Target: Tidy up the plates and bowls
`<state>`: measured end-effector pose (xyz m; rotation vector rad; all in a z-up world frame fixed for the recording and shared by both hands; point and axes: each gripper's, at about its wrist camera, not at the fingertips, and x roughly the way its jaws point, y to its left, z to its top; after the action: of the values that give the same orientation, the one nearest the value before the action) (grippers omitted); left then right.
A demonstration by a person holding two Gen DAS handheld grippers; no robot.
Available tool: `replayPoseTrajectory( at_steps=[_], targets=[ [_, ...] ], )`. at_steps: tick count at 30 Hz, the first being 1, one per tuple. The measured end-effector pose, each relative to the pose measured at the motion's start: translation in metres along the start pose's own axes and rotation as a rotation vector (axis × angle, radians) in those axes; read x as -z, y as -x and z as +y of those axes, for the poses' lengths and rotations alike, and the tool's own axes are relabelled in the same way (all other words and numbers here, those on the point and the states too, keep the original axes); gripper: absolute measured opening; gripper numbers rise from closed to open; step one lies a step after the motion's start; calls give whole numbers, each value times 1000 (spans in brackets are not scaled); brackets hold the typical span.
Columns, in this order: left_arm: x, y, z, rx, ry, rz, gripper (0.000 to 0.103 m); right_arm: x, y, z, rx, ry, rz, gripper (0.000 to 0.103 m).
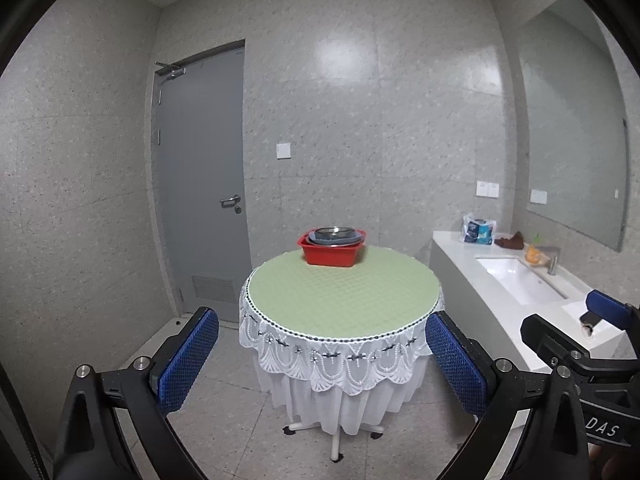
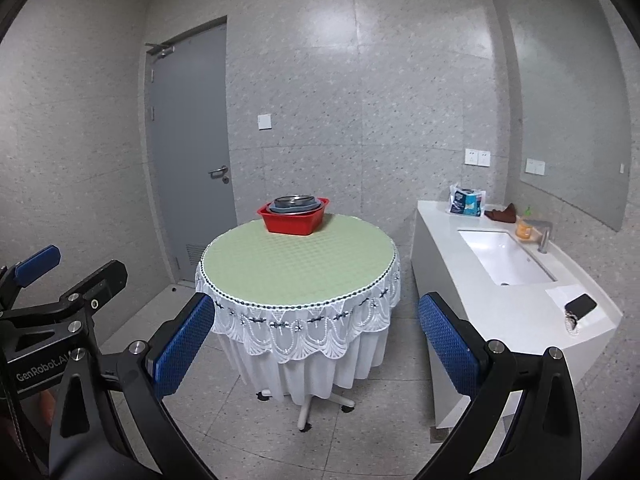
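Nearest the lens, the left gripper [image 1: 322,356] stands wide apart and empty, its blue, dimpled rubber pads [image 1: 188,360] on black arms framing the view. The right gripper [image 2: 316,344] is likewise spread wide and holds nothing.

Beyond both, well apart, stands a round surface [image 1: 340,300] under a pale green quilted mat with a white lace skirt. At its far edge sits a red, angular plastic basin [image 1: 333,254], holding stacked shiny metal bowls [image 1: 334,234] with what looks like a grey plate beneath; the exact count cannot be told.

The step in hand seems to be the approach. To do it well, come in level over the near edge, clear of the lace, and grip the top bowl by its rim, since smooth steel may slip and nested pieces may lift together.
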<state>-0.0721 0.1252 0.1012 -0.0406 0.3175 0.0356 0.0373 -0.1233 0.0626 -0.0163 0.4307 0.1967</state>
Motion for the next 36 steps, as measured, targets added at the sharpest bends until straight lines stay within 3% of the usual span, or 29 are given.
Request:
replayPoseTrajectory(
  at_steps=[9,36],
  targets=[
    [9,10,9,22,6,-7,102,5,19,0,33,13,-22,103],
    [7,-7,10,16,-2,-8,102,5,16,5,37,28,-23,103]
  ],
)
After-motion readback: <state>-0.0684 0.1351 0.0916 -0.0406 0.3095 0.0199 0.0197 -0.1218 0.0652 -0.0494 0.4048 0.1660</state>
